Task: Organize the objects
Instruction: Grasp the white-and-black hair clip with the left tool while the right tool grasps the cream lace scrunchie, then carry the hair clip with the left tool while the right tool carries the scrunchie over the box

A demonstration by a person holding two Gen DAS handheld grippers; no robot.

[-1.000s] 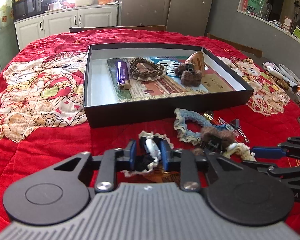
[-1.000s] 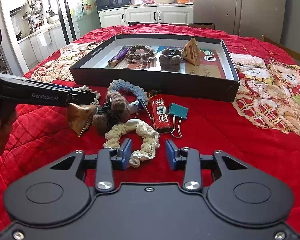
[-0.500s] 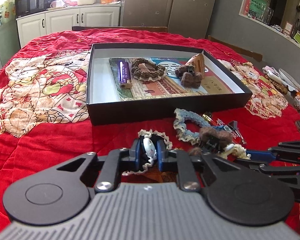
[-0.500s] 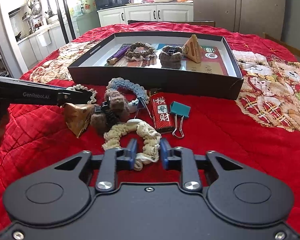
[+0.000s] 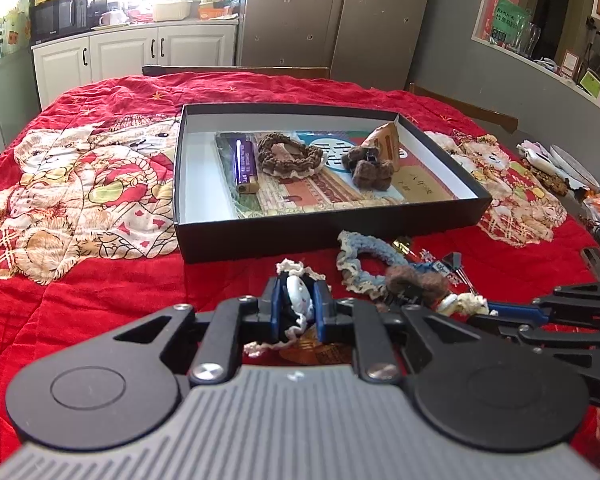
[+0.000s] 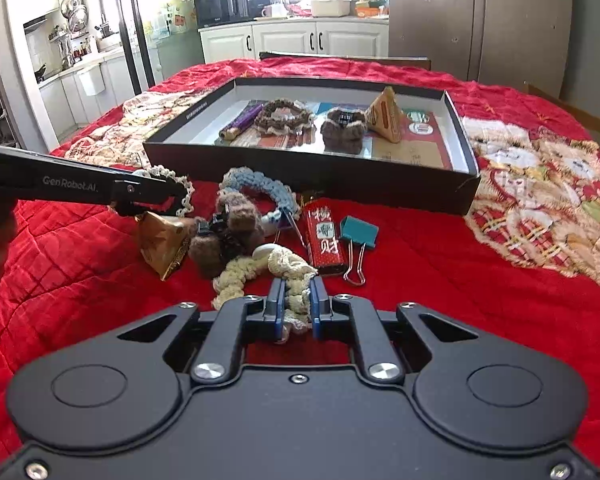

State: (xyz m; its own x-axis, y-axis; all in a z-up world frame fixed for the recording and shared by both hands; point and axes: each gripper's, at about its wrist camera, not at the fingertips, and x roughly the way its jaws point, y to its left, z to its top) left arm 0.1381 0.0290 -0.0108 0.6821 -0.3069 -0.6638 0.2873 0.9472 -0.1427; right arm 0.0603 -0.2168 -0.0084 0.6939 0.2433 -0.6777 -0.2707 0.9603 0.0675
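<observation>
Both claws are clamped on scrunchies lying on the worktop before the box (image 6: 380,184): your left claw (image 5: 298,304) on the white-trimmed one (image 5: 296,300), your right claw (image 6: 296,304) on the cream one (image 6: 284,272). Lift carefully (soft loops sag), or the cream one may drag the brown clip (image 6: 220,240) touching it.

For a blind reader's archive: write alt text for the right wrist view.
The right gripper is shut on a cream crocheted hair tie lying on a red quilt. Beyond it lie a red lighter, a teal binder clip and more hair ties, before an open black box holding similar items. The left gripper reaches in from the left.
</observation>
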